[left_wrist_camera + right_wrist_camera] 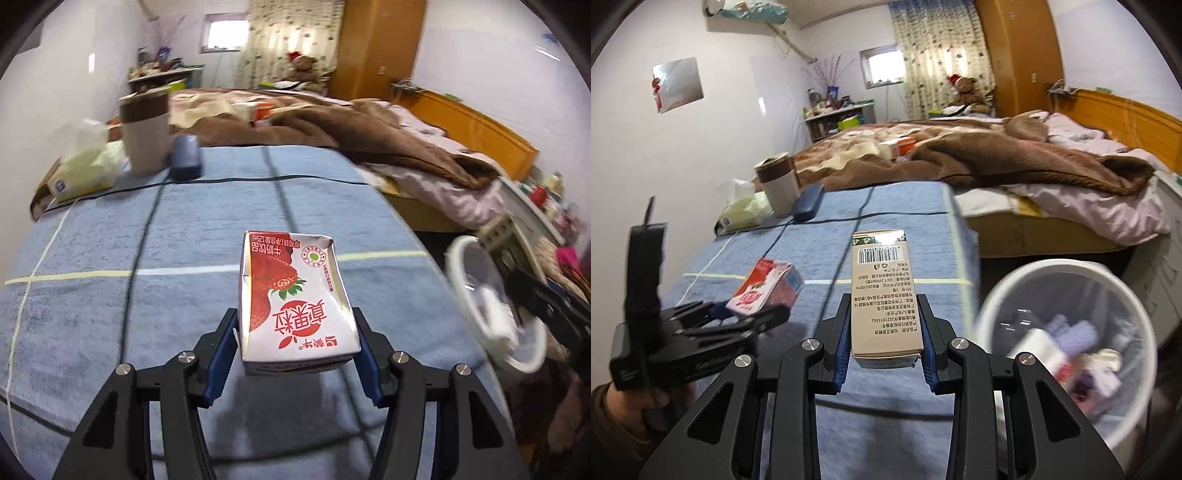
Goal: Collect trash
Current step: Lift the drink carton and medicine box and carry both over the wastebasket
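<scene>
both jaws are clamped on cartons: left gripper (pixel 297 345) holds a strawberry milk carton (pixel 295 295), right gripper (pixel 884 332) a tall beige box (pixel 882 288), both above the blue-covered table (pixel 905 229); white bin (pixel 1067 332) stands beside its right edge.

Black grippers (pixel 297 354) – blue pads (pixel 843 341), silver screws, brown sleeve (pixel 605 417)

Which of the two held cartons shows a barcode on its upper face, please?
The tall beige printed carton in the right gripper; the white carton with red strawberries, in the left gripper, shows fruit instead.
</scene>
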The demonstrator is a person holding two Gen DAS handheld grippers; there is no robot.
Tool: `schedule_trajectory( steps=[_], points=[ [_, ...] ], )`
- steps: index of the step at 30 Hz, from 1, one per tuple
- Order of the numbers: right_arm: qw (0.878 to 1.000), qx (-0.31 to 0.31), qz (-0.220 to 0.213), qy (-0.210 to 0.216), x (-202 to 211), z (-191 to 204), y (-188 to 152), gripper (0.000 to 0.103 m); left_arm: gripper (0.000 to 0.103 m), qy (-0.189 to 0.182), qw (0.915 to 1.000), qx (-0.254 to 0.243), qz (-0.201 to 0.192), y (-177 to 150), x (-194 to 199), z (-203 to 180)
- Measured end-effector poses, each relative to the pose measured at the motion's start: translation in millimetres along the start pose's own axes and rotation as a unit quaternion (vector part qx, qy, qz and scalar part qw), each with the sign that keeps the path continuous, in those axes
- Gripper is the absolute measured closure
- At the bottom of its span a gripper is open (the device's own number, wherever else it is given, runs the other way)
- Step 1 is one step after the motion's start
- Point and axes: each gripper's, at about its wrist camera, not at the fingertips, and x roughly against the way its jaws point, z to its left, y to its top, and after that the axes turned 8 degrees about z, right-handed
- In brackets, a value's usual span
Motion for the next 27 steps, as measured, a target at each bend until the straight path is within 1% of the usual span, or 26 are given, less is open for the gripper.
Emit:
schedule_trajectory(
  steps=[5,7,10,15,17,20,24,27],
  points=[
    [0.999,-0.017,-0.018,-0.039,27,-20,-7,0.07,0.043,-0.042,0.9984,-0.037,-0.008,-11,15,-39],
    [0.998,-0.024,-0.025,-0.06,37,-30,-11,0.07,0.043,-0.058,0.9968,-0.055,-0.005,-13,16,-56],
    [0.996,-0.039,-0.028,-0.074,41,-42,-16,0.07,0.043,-0.077,0.9941,-0.077,0.007,-18,11,-81],
    [0.993,-0.065,-0.027,-0.091,46,-64,-26,0.07,0.043,-0.091,0.9895,-0.109,0.023,-20,0,-117],
    [0.992,-0.074,-0.027,-0.095,47,-71,-29,0.07,0.043,-0.09,0.988,-0.123,0.026,-19,-5,-130],
    [0.991,-0.083,-0.03,-0.098,50,-80,-30,0.07,0.043,-0.093,0.9862,-0.129,0.046,-18,-17,-146],
    [0.991,-0.088,-0.033,-0.101,54,-87,-33,0.07,0.043,-0.088,0.9848,-0.139,0.056,-21,-25,-163],
    [0.99,-0.094,-0.037,-0.104,58,-92,-35,0.07,0.043,-0.106,0.982,-0.142,0.066,-21,-29,-173]
  ],
)
